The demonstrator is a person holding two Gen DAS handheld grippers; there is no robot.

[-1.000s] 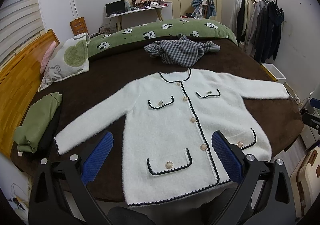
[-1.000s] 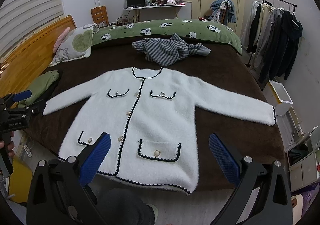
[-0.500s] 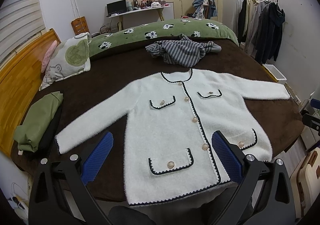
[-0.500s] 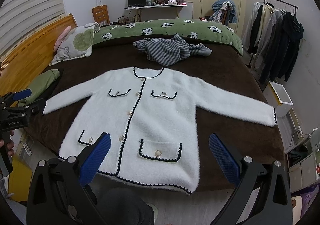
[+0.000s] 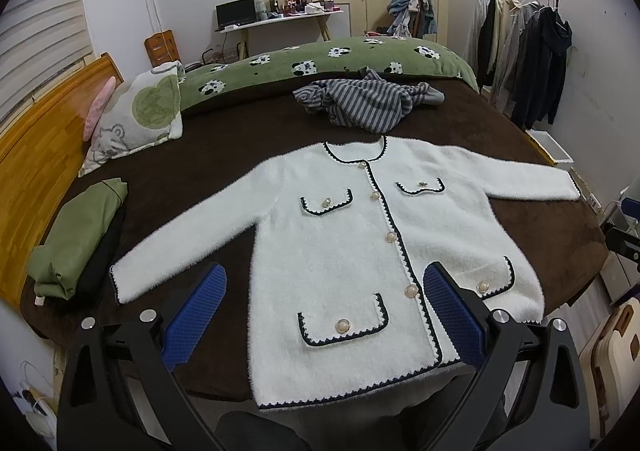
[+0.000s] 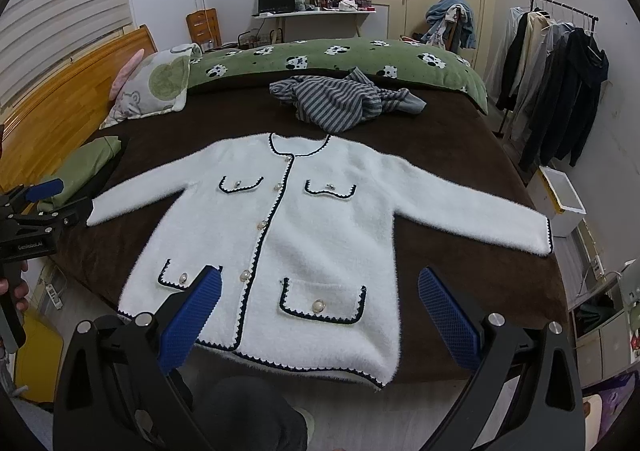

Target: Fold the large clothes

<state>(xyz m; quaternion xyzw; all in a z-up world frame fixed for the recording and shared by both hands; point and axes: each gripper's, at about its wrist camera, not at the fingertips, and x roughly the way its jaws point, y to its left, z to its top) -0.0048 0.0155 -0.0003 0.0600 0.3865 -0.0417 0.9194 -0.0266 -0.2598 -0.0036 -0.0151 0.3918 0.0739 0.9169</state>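
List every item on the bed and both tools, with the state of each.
Cardigan: spread flat, buttoned, sleeves out, hem over the bed edge.
Striped garment: crumpled, unfolded.
Green garment: folded, on something dark.
Pillow: propped against the headboard.
Green blanket: bunched along the far side.
Left tool: open, empty.
Right tool: open, empty.

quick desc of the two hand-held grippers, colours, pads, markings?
Both match: the left hand-held gripper and the right hand-held gripper have matte black angular frames, silver round bolt heads and two fingers faced with blue textured pads. Seen from the right wrist view, the left body carries small white lettering, too small to read reliably. No cables visible.
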